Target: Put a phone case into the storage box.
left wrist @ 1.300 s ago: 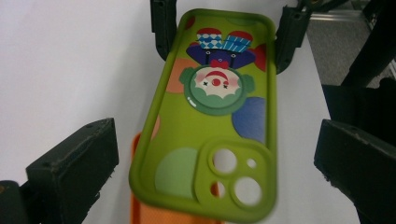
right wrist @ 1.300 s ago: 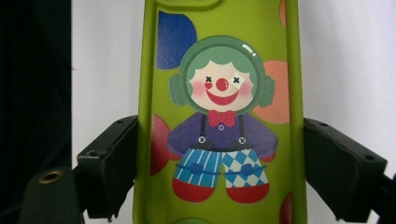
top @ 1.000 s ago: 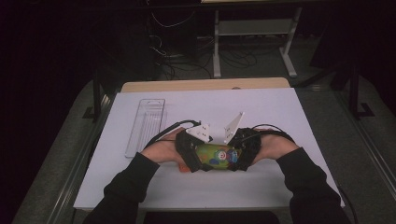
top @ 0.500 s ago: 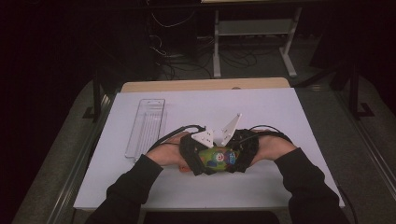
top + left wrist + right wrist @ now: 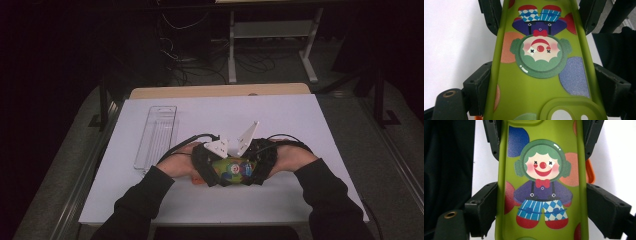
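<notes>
We work at a white table top (image 5: 310,130), its pale wooden edge at the far side, and beyond that a dark room with cables and a grey stand on the floor. Nearest us, the green phone case (image 5: 231,169) lies between both tools, just above the table. Our left gripper (image 5: 209,164) has just been closing its jaws, which now flank the case's long sides at the camera-hole end. Our right gripper (image 5: 257,162) clamps the opposite end, jaws pressed to both edges. An orange thing (image 5: 590,171) peeks from under the case. The case bears a clown picture; we read no writing. Farther left lies a clear tray (image 5: 156,136).
</notes>
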Motion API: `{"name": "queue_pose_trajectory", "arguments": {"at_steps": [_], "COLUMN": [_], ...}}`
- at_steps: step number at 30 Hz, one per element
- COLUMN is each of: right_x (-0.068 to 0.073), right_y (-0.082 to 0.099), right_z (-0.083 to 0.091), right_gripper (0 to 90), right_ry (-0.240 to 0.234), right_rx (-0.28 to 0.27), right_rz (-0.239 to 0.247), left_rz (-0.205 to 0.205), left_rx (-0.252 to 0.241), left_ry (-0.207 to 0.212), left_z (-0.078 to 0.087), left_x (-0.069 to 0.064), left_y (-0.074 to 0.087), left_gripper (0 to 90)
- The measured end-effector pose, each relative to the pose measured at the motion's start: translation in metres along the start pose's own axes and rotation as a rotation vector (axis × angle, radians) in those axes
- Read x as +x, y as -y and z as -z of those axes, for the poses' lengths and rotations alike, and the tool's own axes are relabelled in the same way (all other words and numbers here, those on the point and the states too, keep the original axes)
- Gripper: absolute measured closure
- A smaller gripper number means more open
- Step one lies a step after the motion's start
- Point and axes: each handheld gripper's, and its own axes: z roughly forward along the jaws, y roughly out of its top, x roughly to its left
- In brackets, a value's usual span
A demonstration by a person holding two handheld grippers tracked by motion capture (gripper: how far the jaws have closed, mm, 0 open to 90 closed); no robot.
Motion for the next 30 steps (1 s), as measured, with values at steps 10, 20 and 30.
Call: {"name": "queue_pose_trajectory", "arguments": {"at_steps": [10,20,30], "right_x": [-0.006,-0.024,-0.008], "right_y": [0.008,0.041,0.073], "right_z": [-0.001,0.013,0.006], "right_gripper": [3.4,0.0,0.1], "right_ry": [0.02,0.172,0.301], "right_rx": [-0.072,-0.218,-0.34], "right_rz": [-0.056,-0.269,-0.536], "left_rz": [0.04,0.265,0.369], "left_rx": [0.017,0.016,0.026], "left_ry": [-0.041,-0.206,-0.294], "left_z": [0.004,0.01,0.012], "left_x": [0.004,0.019,0.018], "left_y": [0.005,0.018,0.019], "left_gripper": [16.0,15.9,16.0]}}
